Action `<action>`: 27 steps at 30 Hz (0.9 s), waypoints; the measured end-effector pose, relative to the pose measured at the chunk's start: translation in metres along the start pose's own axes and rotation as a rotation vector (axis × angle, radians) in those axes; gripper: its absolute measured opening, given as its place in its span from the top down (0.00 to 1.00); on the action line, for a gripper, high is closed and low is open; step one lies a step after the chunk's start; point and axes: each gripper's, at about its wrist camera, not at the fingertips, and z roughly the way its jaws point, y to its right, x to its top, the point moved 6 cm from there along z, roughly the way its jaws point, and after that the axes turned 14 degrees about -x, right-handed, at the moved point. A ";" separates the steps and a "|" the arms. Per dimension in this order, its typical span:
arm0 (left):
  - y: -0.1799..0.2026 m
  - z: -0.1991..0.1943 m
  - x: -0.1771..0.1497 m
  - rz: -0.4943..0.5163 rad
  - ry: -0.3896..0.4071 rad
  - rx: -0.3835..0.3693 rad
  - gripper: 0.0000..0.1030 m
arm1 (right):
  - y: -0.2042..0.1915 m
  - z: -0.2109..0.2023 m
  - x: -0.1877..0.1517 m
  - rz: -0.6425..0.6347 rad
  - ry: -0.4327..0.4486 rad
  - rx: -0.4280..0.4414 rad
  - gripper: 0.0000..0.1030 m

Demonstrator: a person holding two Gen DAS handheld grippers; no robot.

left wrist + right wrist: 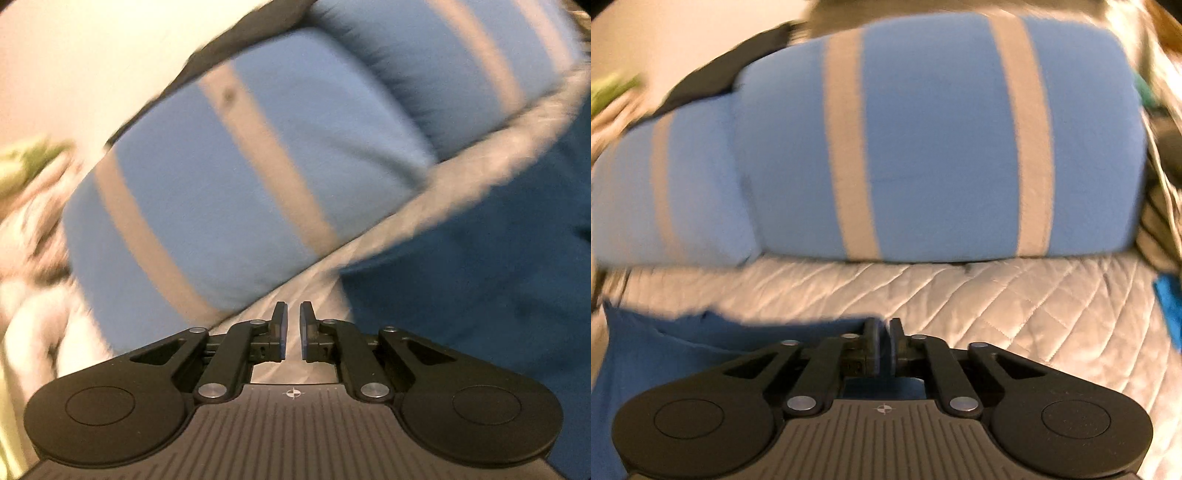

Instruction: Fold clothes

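A dark blue garment (480, 277) lies on a pale quilted bedcover (997, 295); in the right wrist view the garment (665, 350) spreads over the lower left. Its upper edge runs right up to my right gripper (884, 332), whose pads stand close together with dark blue cloth between and below them. My left gripper (293, 317) hangs over the bedcover (314, 280) just left of the garment. Its pads are almost together, with only a thin slit and nothing in it. Both views are blurred.
Two light blue pillows (942, 147) with grey stripes lie across the far side of the bed, close ahead of both grippers (258, 166). Pale bedding (37, 314) and something green (29, 166) sit at the left. A bright blue item (1171, 302) shows at the right edge.
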 end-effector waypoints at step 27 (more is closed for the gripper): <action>-0.001 -0.151 -0.047 -0.433 0.079 -0.356 0.24 | 0.003 -0.136 -0.058 -0.342 0.076 -0.183 0.00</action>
